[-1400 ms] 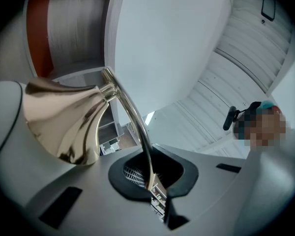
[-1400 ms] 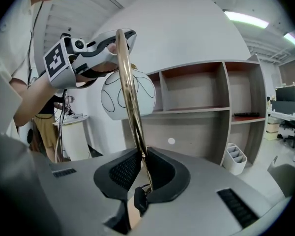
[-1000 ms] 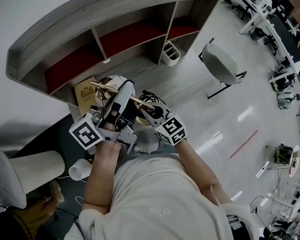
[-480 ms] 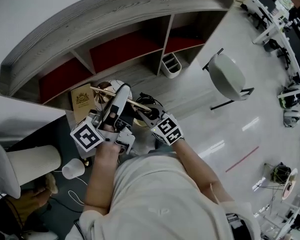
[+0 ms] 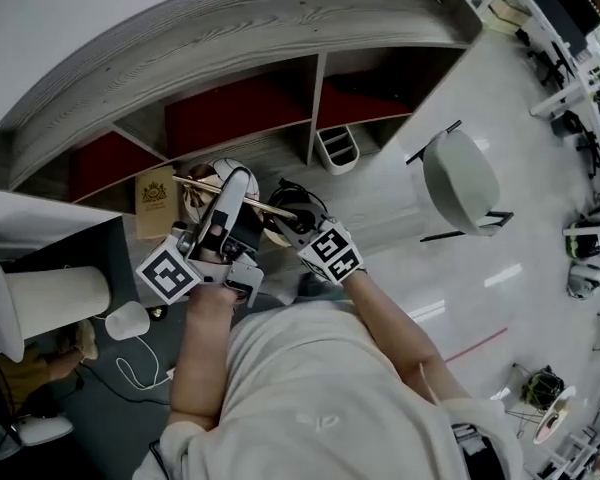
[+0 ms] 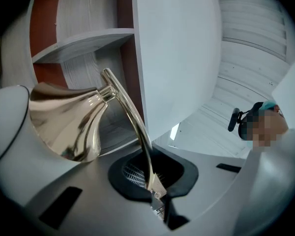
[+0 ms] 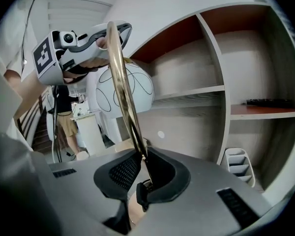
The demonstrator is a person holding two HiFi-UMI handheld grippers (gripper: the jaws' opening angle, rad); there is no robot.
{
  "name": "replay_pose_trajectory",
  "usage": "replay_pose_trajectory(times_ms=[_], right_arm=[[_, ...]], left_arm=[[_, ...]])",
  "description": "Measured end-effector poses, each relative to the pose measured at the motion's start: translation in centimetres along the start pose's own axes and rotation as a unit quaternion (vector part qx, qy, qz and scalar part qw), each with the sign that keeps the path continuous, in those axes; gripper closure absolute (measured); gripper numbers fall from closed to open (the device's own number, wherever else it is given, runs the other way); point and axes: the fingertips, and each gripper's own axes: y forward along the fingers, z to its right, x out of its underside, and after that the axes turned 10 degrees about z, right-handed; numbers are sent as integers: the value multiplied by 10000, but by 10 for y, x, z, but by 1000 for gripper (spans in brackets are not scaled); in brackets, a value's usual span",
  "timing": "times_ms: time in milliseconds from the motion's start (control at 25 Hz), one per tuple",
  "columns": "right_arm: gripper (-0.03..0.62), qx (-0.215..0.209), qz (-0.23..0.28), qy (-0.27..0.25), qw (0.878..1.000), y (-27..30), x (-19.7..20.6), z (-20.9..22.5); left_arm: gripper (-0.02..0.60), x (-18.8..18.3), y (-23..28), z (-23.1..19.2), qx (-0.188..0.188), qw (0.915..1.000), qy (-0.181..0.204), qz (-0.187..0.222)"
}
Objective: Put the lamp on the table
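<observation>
The lamp (image 6: 71,119) is polished brass-gold metal: one flared, trumpet-shaped shade that mirrors its surroundings, joined to one thin, smoothly curved stem (image 7: 122,90). It hangs in front of the shelving (image 5: 230,28), carried by two grippers. The left gripper (image 6: 156,199) has its jaws pinched fully together on the lower end of the stem, and the right gripper (image 7: 141,181) has its dark pads narrowly clamped on the stem at another point; whether the lamp's foot touches anything cannot be told. The shelving is grey board with a coarse wood grain, a curved top edge and three red-backed compartments in the head view. On its lower ledge, just behind the lamp, sit one white globe (image 5: 230,171) with thin black lines, one brown book (image 5: 153,198) with a gold emblem, and one white slotted organiser (image 5: 337,149) further right. Right of the grippers the glossy pale floor (image 5: 410,268) lies open as far as one grey chair (image 5: 462,180). To the left a dark desk (image 5: 95,253) carries one white ribbed cylinder (image 5: 55,301) and one white cup (image 5: 128,320), crowding that side.
</observation>
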Motion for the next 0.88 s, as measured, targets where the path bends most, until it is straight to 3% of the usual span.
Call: replay_pose_trajectory(times_ms=[400,600,760,880], right_arm=[[528,-418,-66,-71,9991,17,-1,27],[526,-474,-128,-71,9988,38,1,35],[526,-492,-253,-71,9984,55,6,38],[526,-500,-354,-15,9981,64,14,39]], left_arm=[[568,-8,10,-19,-358,9983,219,393],[567,-17,13,-33,-418,9980,334,349],[568,-26,3,-57,-739,9949,660,196],[566,-24,5,-64,-728,9961,466,200]])
